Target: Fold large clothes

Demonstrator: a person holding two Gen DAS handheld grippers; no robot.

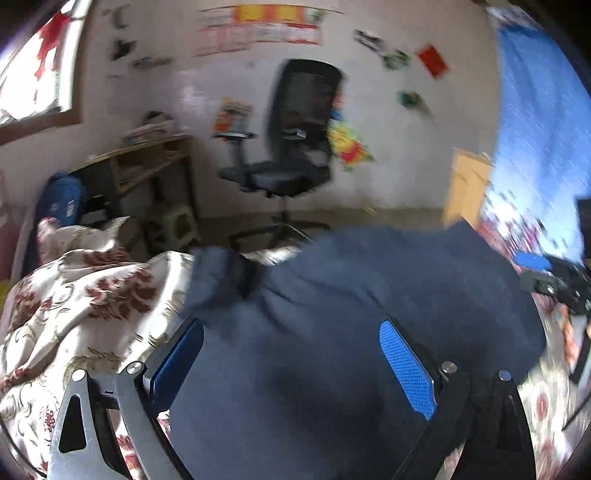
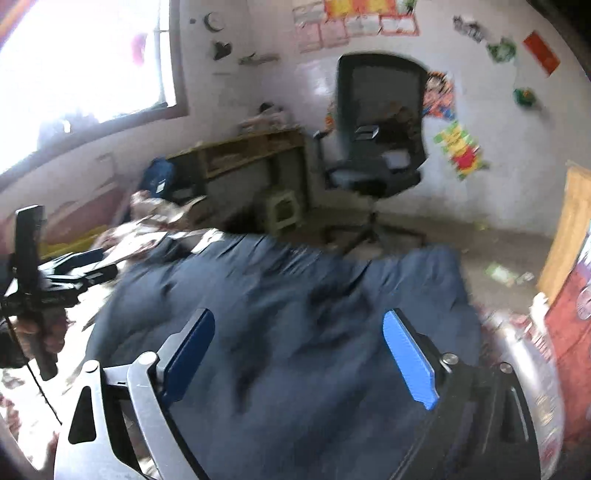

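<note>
Both tongs, left (image 1: pixel 291 354) and right (image 2: pixel 299 354), are hovering spread and empty over the navy garment (image 1: pixel 351 295), which is lying on the bedspread (image 1: pixel 74 295) ahead and beneath, long axis crosswise, neither tong clearly nearer.

1. Daylight enters through the window (image 2: pixel 85 59), which is blown out to white glare in the right wrist view.
2. Both views are smeared by motion blur; the office chair (image 1: pixel 291 136) and wall posters (image 2: pixel 369 18) are soft.
3. Fisheye distortion bends the edges, with dark vignetted corners.
4. The dark blue garment (image 1: pixel 369 314) appears dim, its folds shadowed.
</note>
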